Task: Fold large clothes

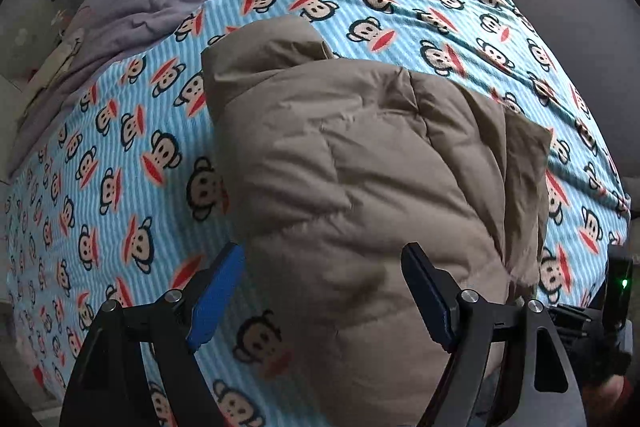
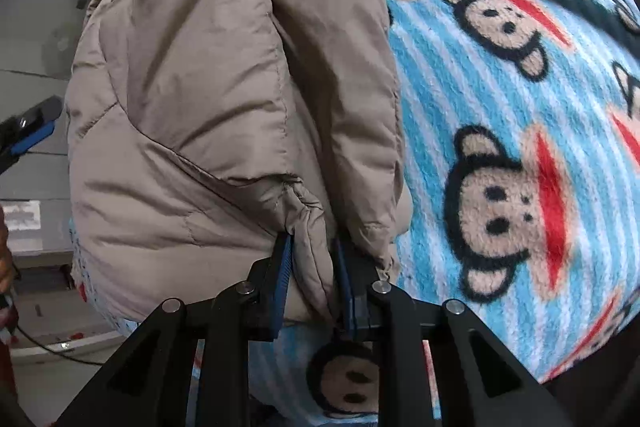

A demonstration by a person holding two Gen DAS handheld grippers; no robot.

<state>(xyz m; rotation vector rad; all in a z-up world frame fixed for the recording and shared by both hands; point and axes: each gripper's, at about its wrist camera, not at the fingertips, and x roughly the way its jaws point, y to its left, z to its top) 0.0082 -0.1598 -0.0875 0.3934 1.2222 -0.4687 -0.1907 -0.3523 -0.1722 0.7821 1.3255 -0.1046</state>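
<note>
On the monkey-print fleece blanket [image 1: 132,131] that covers the bed lies the padded tan jacket [image 1: 360,187], bundled and partly folded, its puffy quilted body toward the near edge and what looks like a hood or collar farther up. It should handle as light and bulky, soft and springy, with a smooth shell that may slip, so a seam, hem or cuff is the safer hold, judging by the stitching. The right gripper [image 2: 312,267] is closed on a bunched fold of the jacket's near edge, fabric pinched between its blue pads. The left gripper [image 1: 324,283] hangs spread wide above the jacket's near left part, holding nothing, one finger over the blanket and the other over the padding
</note>
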